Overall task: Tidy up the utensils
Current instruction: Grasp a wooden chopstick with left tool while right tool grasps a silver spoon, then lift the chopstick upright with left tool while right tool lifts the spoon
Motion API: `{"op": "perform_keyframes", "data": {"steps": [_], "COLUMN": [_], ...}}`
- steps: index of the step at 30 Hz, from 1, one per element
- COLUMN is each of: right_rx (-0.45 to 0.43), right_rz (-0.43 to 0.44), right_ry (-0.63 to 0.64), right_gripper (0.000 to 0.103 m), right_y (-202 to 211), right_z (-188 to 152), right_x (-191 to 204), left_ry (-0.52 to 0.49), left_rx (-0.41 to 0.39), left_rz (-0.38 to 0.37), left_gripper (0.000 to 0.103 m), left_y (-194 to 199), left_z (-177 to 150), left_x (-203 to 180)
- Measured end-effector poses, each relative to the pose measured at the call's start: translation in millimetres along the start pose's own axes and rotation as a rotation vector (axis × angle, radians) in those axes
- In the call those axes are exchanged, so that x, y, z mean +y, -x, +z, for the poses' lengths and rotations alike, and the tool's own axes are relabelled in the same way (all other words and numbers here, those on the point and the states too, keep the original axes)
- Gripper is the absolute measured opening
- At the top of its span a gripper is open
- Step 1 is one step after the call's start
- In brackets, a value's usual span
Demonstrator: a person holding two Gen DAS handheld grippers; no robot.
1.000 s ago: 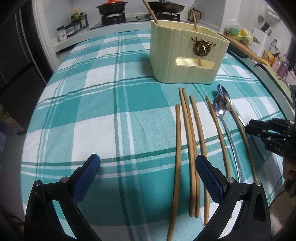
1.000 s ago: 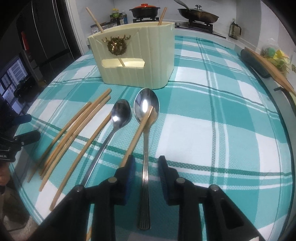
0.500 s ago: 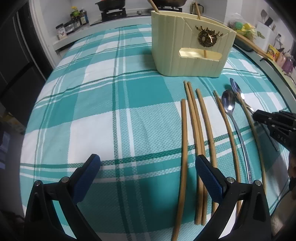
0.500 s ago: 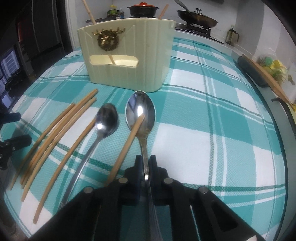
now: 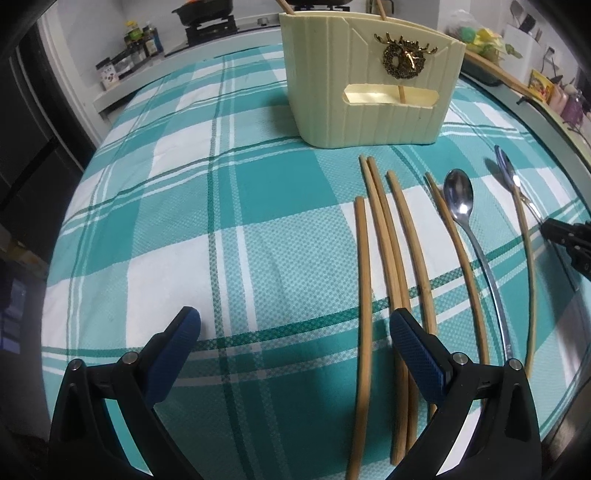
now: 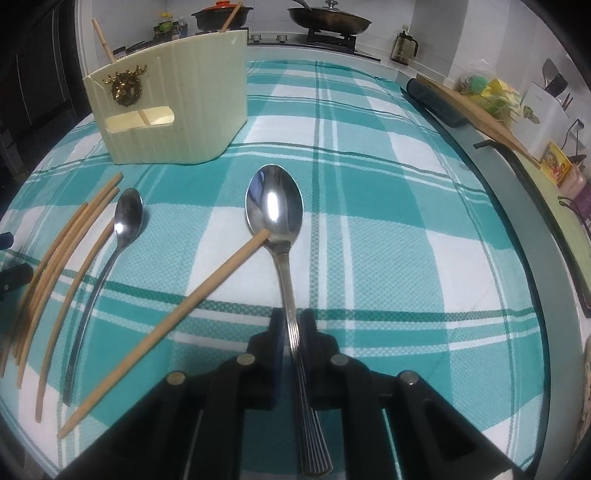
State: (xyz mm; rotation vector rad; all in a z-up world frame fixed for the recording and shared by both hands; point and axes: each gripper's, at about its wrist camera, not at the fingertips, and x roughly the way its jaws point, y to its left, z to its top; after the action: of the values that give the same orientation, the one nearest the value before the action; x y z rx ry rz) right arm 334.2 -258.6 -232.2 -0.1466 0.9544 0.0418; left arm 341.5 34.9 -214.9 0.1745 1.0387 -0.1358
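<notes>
My right gripper [image 6: 293, 323] is shut on the handle of a large steel spoon [image 6: 275, 206], which points away from me, its bowl raised. One wooden chopstick [image 6: 173, 317] leans its tip on the bowl's rim. A smaller spoon [image 6: 127, 218] and several chopsticks [image 6: 55, 258] lie on the checked cloth to the left. A cream utensil holder [image 6: 170, 107] with a gold ornament stands behind, with two chopsticks in it. My left gripper [image 5: 293, 338] is open over the cloth, its right finger above the chopsticks [image 5: 384, 240]. The holder [image 5: 369, 74] stands ahead of it.
The teal and white checked cloth [image 6: 388, 184] covers a round table. A stove with a red-lidded pot [image 6: 221, 14] and a pan [image 6: 328, 18] lies behind. A wooden board [image 6: 480, 114] and small items sit at the right edge. Bottles [image 5: 140, 37] stand at the back left.
My right gripper closed on the large spoon's handle and lifted it, swinging right; the chopstick resting on its bowl shifted. My left gripper moved forward toward the chopsticks and stayed open.
</notes>
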Motion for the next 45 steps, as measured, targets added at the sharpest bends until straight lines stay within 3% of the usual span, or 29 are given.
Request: {"op": "perform_keyframes", "data": {"steps": [5, 13, 17, 23, 29, 35, 38, 41, 44, 45], "right_rx": [0.002, -0.006, -0.02, -0.003, 0.03, -0.024, -0.038, -0.044, -0.035, -0.038], "right_rz": [0.019, -0.02, 0.07, 0.121, 0.128, 0.135, 0.185, 0.182, 0.19, 0.185], "right_ry": [0.024, 0.125, 0.172, 0.114, 0.171, 0.228, 0.19, 0.217, 0.2, 0.208], "right_gripper": [0.016, 0.019, 0.04, 0.04, 0.04, 0.04, 0.042, 0.042, 0.04, 0.04], "right_y": [-1.2, -21.4, -19.8, -18.6, -16.5, -26.6, -39.4, -44.3, -44.6, -44.6], "right_z": [3.1, 40.5, 40.7, 33.6, 29.6, 45.6, 63.4, 71.7, 72.2, 72.4], "right_x": [1.0, 26.6, 35.2, 16.4, 3.3, 18.6, 23.5, 30.5, 28.9, 29.5], "left_ry": [0.007, 0.0, 0.032, -0.01, -0.048, -0.014, -0.004, -0.005, -0.032, -0.042], "left_rx": [0.005, 0.013, 0.023, 0.043, 0.042, 0.059, 0.071, 0.084, 0.081, 0.081], "left_rz": [0.006, 0.029, 0.016, 0.019, 0.027, 0.002, -0.032, -0.074, -0.094, -0.104], "left_gripper": [0.102, 0.102, 0.102, 0.102, 0.103, 0.102, 0.093, 0.077, 0.055, 0.04], "left_y": [-3.4, -7.6, -12.0, -22.7, -26.3, -31.7, -31.2, -29.1, -26.9, -26.4], "left_z": [1.7, 2.4, 5.9, 11.5, 19.9, 26.8, 27.8, 29.0, 33.7, 35.6], "left_x": [1.5, 3.4, 13.3, 9.3, 3.7, 2.1, 2.2, -0.5, -8.0, -11.5]}}
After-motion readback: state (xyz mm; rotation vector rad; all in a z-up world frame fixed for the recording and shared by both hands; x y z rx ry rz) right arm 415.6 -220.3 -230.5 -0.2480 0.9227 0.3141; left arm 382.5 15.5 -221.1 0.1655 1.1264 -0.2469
